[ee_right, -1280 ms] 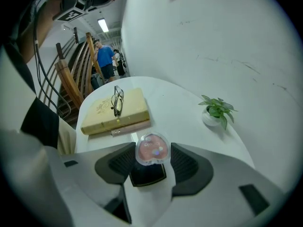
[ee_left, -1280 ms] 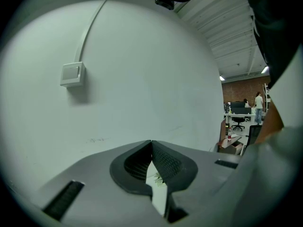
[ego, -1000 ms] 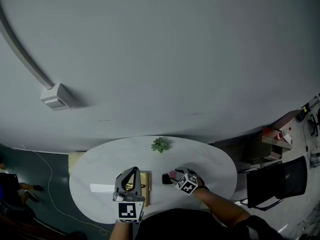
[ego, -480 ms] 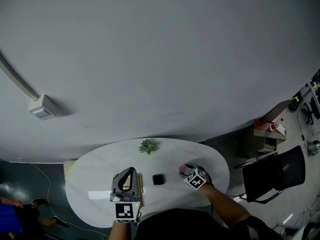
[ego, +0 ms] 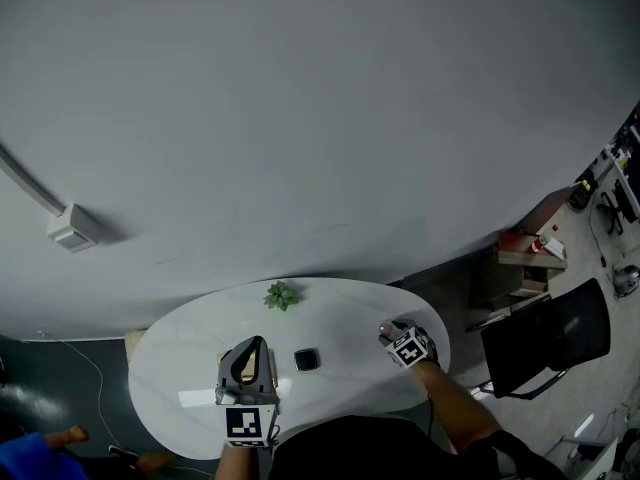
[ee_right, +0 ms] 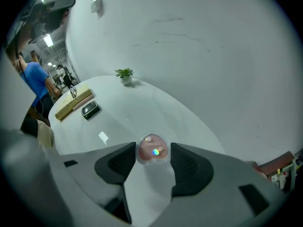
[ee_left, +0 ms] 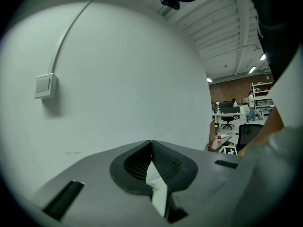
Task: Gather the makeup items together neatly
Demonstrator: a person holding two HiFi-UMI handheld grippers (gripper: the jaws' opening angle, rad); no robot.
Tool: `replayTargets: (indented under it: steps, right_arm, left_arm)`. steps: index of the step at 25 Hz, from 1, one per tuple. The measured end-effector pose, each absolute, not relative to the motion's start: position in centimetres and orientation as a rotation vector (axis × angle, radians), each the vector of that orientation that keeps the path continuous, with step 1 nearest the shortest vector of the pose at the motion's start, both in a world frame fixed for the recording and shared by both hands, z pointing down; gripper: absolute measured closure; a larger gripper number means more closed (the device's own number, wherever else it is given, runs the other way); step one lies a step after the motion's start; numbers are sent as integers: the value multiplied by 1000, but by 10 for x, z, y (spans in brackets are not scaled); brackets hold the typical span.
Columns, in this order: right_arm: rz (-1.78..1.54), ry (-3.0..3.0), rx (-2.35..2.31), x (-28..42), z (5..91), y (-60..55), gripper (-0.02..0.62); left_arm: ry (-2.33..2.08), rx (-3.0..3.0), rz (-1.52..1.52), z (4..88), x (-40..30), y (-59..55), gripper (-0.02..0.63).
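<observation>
My right gripper (ee_right: 152,145) has its claw spread wide on the round pink compact (ee_right: 151,152), which fills the gap with its edges against both jaw tips. It sits at the right end of the white oval table (ego: 350,308), toward the far edge. My left gripper (ee_left: 151,142) is closed, the jaw tips meeting with nothing I can make out between them. It points at the bare wall from the near left of the table. The black compact (ego: 307,359) lies flat near the middle, between my two grippers and well apart from the pink one. Left of it, the right gripper view shows a long tan box (ee_right: 73,101) just beside it. A small white slip (ee_right: 103,137) lies nearer, and a little potted plant (ego: 282,295) stands at the far edge.
</observation>
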State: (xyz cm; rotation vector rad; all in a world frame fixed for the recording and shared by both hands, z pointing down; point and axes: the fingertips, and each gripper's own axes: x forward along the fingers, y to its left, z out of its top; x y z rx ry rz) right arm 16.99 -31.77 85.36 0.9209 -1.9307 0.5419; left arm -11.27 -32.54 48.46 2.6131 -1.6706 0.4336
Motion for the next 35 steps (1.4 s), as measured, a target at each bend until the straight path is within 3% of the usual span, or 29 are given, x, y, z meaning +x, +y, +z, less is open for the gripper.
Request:
replayTargets:
  steps: [17,20,35]
  right_arm:
    - [695,-1853,1083,210,893,-301,347]
    - [634,-1898,1105,201,878,-308,311]
    - [288,-2164,403,-26,826,-275,310]
  left_arm:
    - [-1687,2605,491,482,-118,-300,583]
    - [-1699,2611,471,477,-121,-295,583]
    - [-1807,2519,422,477,-169,-278,583]
